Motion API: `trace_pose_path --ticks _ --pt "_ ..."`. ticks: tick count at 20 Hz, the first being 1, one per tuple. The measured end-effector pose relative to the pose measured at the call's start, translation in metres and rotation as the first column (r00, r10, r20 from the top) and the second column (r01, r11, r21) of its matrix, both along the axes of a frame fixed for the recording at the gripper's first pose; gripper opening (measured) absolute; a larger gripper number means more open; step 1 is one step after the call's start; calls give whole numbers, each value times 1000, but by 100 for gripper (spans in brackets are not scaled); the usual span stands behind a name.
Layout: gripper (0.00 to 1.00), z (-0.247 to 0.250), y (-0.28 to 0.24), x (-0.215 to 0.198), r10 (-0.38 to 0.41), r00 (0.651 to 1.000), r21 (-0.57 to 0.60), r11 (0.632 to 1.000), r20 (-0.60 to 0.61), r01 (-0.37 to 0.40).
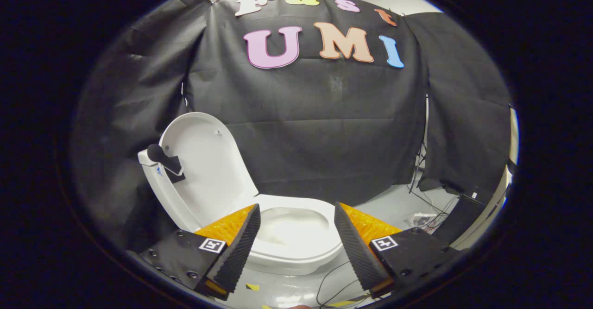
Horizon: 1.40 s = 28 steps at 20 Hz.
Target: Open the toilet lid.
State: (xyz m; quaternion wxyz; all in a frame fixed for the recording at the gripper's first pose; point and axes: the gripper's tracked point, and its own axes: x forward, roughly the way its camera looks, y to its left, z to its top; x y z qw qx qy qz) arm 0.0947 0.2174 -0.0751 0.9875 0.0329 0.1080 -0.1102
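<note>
The toilet lid (204,160) stands raised, almost upright, and leans back a little toward the black cloth wall (315,128). Its long axis runs from the hinge at the bowl up to its rounded top edge, and its white inner face looks toward the bowl. A dark handle (164,158) is fixed on the lid's outer edge, on the side far from the bowl. The toilet bowl (296,235) with its seat lies open just beyond the fingers, and part of its rim shows between them.

The gripper (296,235) is wide open: its two fingers stand well apart and hold nothing, and neither finger touches the toilet. The lid is ahead of the left finger and higher than it.

Between the fingers and the bowl's near rim there is free room. Beside the bowl, on the right, the grey floor (394,202) is open up to some cables (428,207) and a dark box (463,216) near the wall.
</note>
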Motion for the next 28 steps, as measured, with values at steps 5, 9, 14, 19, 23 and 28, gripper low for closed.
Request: trace_pose_path --ticks 5,9,14,19,23,28 --pt "98 0 1 0 0 1000 2 1000 -1 0" --pt "98 -1 1 0 2 1000 5 1000 -2 -2" --pt "98 1 2 0 0 1000 10 1000 7 0" --pt "98 12 5 3 8 999 0 1000 43 -8" --pt "98 14 2 2 -1 998 3 1000 59 1" --pt "98 15 -1 1 -11 997 14 1000 71 10"
